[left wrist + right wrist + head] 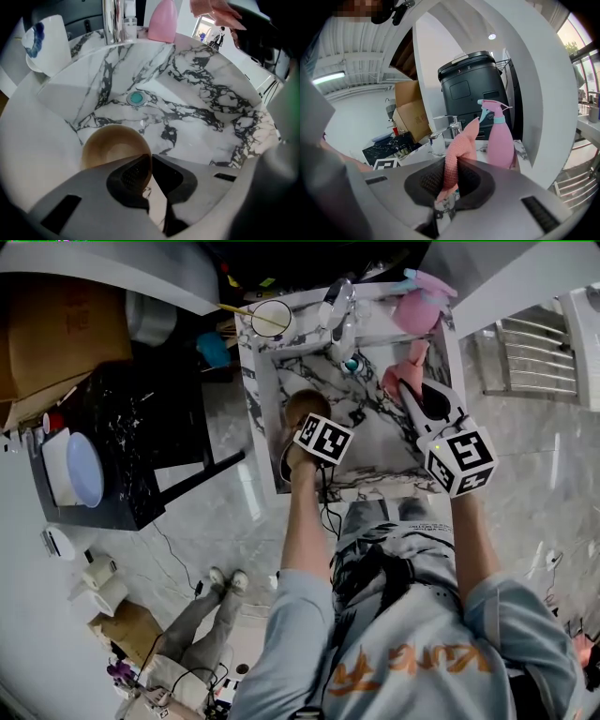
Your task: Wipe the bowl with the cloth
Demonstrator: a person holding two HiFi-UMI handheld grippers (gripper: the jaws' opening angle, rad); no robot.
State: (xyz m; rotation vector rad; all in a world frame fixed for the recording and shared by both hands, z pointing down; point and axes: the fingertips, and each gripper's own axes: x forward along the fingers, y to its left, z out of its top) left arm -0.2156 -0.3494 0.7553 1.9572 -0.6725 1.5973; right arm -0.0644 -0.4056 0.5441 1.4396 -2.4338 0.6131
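Left gripper (151,161) clamps the bowl (110,147) by its rim, near the sink (201,103)'s left wall. Right gripper (452,174) pinches the pink cloth (459,150).

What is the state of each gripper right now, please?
Left gripper: closed on the rim of the brown bowl.
Right gripper: closed on the pink cloth.
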